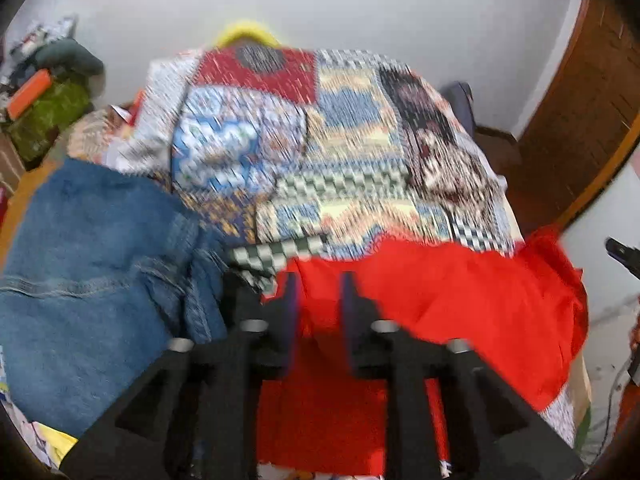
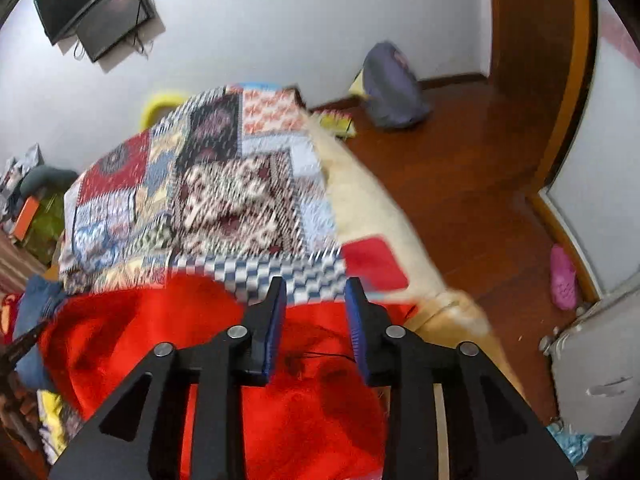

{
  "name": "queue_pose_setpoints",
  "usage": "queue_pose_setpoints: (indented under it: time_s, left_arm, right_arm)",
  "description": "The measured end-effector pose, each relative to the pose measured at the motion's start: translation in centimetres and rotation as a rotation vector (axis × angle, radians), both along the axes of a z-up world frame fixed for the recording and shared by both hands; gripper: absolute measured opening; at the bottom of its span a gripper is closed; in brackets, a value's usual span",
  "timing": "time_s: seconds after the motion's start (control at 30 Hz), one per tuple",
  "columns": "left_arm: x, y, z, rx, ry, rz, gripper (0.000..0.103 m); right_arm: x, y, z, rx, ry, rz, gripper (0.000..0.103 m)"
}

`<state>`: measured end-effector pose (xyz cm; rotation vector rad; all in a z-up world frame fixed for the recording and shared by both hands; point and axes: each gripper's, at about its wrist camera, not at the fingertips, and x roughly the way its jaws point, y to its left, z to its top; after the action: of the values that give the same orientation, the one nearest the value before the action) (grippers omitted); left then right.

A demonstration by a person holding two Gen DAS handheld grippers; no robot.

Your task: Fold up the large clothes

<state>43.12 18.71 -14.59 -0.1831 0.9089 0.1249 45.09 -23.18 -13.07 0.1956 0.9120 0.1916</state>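
Note:
A large red garment [image 1: 460, 304] lies rumpled on the near end of a bed covered by a patchwork quilt [image 1: 320, 140]. It also shows in the right wrist view [image 2: 160, 332]. My left gripper [image 1: 319, 284] is open, its jaws apart just above the red cloth near its left edge, holding nothing. My right gripper [image 2: 315, 290] is open above the garment's far edge, near the bed's right side, holding nothing. Both views are motion-blurred.
Blue denim clothing [image 1: 92, 272] lies on the bed left of the red garment. The quilt [image 2: 208, 184] covers the far bed. A wooden floor [image 2: 480, 184] with a grey bag [image 2: 394, 88] and a pink slipper [image 2: 563, 278] lies right of the bed. Clutter [image 1: 48, 96] is piled at far left.

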Motion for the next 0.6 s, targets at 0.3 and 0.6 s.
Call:
queue_pose_setpoints:
  time_s: [0.3,0.6]
  left_arm:
    - [-2.6,-1.7,3.4,0.083,-0.099,-0.045,0.059]
    - [-3.9,-7.6,-2.0,0.103,0.018,-0.217,0.059]
  right_arm:
    - [-3.0,3.5,1.1,-0.116,-0.056,0.142,0.039]
    - [-5.5,12.3,-3.1,-0.176,-0.019,0.398,0.039]
